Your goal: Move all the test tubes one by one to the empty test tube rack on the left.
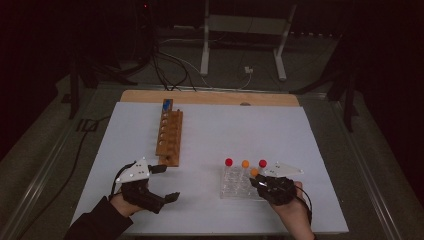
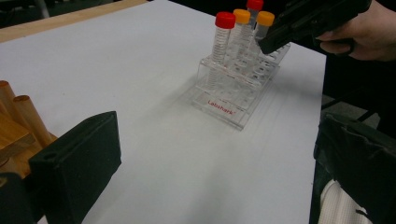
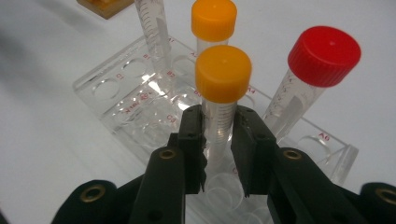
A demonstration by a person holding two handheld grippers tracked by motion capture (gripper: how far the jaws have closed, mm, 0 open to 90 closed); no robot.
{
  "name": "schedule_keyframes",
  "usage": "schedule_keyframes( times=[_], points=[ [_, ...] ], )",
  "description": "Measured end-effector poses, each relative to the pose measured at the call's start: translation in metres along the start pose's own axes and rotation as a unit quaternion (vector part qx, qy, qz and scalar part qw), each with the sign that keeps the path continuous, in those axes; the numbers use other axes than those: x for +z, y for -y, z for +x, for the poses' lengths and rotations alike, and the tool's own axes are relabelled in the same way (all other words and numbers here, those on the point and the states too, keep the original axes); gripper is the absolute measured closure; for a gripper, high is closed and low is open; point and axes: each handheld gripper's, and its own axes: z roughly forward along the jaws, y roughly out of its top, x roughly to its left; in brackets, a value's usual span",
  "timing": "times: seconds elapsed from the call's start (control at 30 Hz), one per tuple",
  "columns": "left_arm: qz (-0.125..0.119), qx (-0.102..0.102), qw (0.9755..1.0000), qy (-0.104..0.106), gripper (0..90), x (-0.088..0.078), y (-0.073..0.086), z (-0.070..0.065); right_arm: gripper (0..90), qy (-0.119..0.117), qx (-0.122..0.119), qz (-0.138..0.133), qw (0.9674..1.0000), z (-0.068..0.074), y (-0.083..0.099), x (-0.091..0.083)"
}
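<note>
A clear plastic tube rack stands right of the table's middle, labelled in red on its front. In its far row stand a red-capped tube, an orange-capped tube and another red-capped tube. My right gripper is shut on a second orange-capped tube, just below its cap, upright over the rack. Whether its tip rests in a well is hidden. My left gripper is open and holds nothing, near the front left beside a wooden rack.
The wooden rack has a row of holes and a blue piece at its far end. White paper covers the table; a wooden edge shows at the back. Cables and a frame's metal legs lie beyond.
</note>
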Motion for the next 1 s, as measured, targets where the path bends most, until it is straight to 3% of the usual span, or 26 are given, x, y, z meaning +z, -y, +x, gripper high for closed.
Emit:
schedule_keyframes(
  times=[0.13, 0.4, 0.67, 1.0],
  points=[
    [0.000, -0.001, 1.0000, -0.001, 1.6, 0.000, 0.000, 0.001, 74.5, 0.013, -0.013, -0.003, 0.9998, 0.004, -0.001, 0.002],
    [0.000, -0.003, 1.0000, 0.000, 1.7, 0.000, 0.000, 0.002, 75.2, 0.014, -0.015, -0.002, 0.9998, 0.004, -0.003, -0.002],
    [0.000, -0.003, 1.0000, -0.002, 1.6, -0.001, 0.001, 0.004, 75.2, 0.019, -0.021, -0.039, 0.9988, 0.007, -0.016, -0.024],
    [-0.004, -0.003, 1.0000, 0.000, 1.6, -0.004, -0.002, 0.003, 75.2, 0.015, -0.041, -0.090, 0.9950, 0.016, -0.038, -0.052]
  ],
)
